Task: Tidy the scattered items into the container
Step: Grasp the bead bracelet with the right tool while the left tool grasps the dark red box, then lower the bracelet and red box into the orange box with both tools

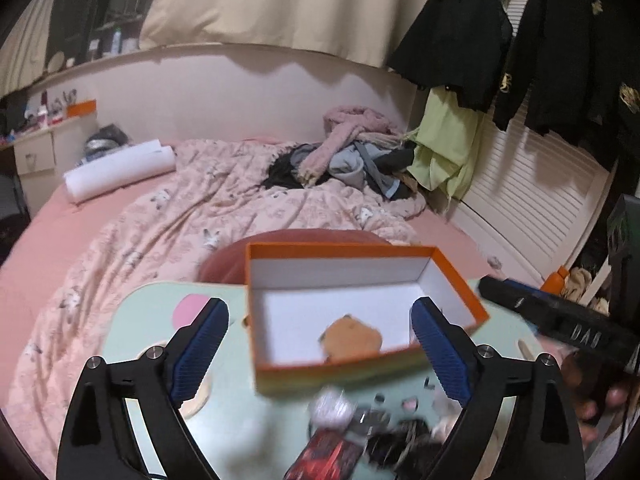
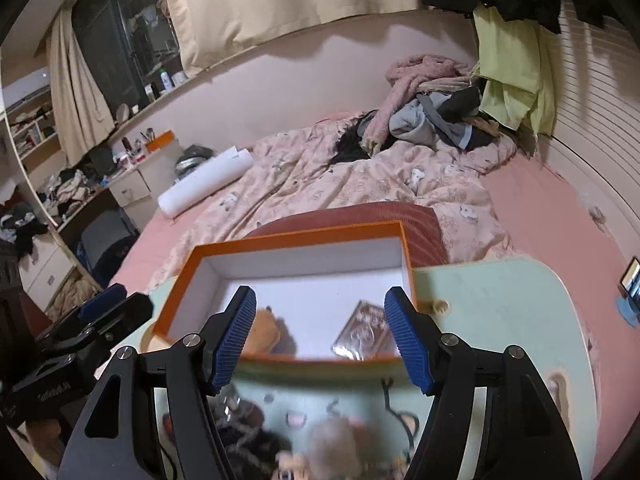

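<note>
An orange box (image 1: 456,280) with a white inside stands on a pale green lap table (image 1: 152,312). A small tan plush (image 1: 352,338) lies in it. In the right wrist view the box (image 2: 180,280) also holds a clear-wrapped card pack (image 2: 364,338) beside the plush (image 2: 264,332). My left gripper (image 1: 320,352) is open and empty, just in front of the box. My right gripper (image 2: 320,340) is open and empty over the box's near wall. Blurred loose items lie near me: a red-black packet (image 1: 328,456), a whitish ball (image 1: 332,408), dark tangled pieces (image 1: 404,440).
The table sits on a pink bed (image 1: 60,240) with a rumpled quilt (image 2: 340,176) and a clothes pile (image 2: 436,116). A white roll (image 1: 120,170) lies at the bed's left. A desk (image 2: 132,188) stands left, slatted doors (image 1: 532,192) right. A phone (image 2: 632,280) lies far right.
</note>
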